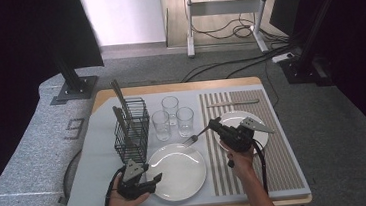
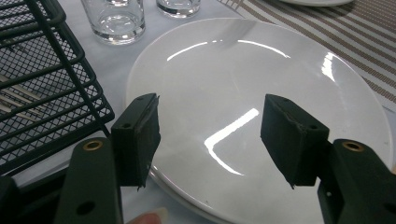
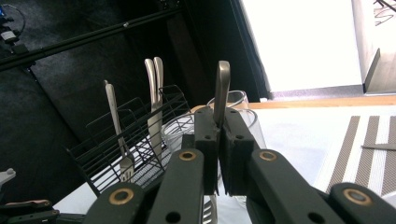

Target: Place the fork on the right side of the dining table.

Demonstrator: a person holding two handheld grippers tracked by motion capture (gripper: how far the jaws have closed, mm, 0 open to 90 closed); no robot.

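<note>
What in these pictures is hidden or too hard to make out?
- Right gripper view: the fork it clamps shows its handle; the closed jaws cover its lower part.
- Left gripper view: the mesh basket is cut by the left edge.
- High view: the utensil on the striped mat is too small to identify.

I see a black wire cutlery basket (image 1: 132, 131) holding upright utensils, three empty glasses (image 1: 172, 116) just beside it, and a knife (image 1: 233, 103) lying on the striped placemat (image 1: 267, 166) at the far edge.

3 glasses (image 1: 171, 116) beside wire basket (image 1: 131, 130), open plate (image 1: 177, 171) ahead
</note>
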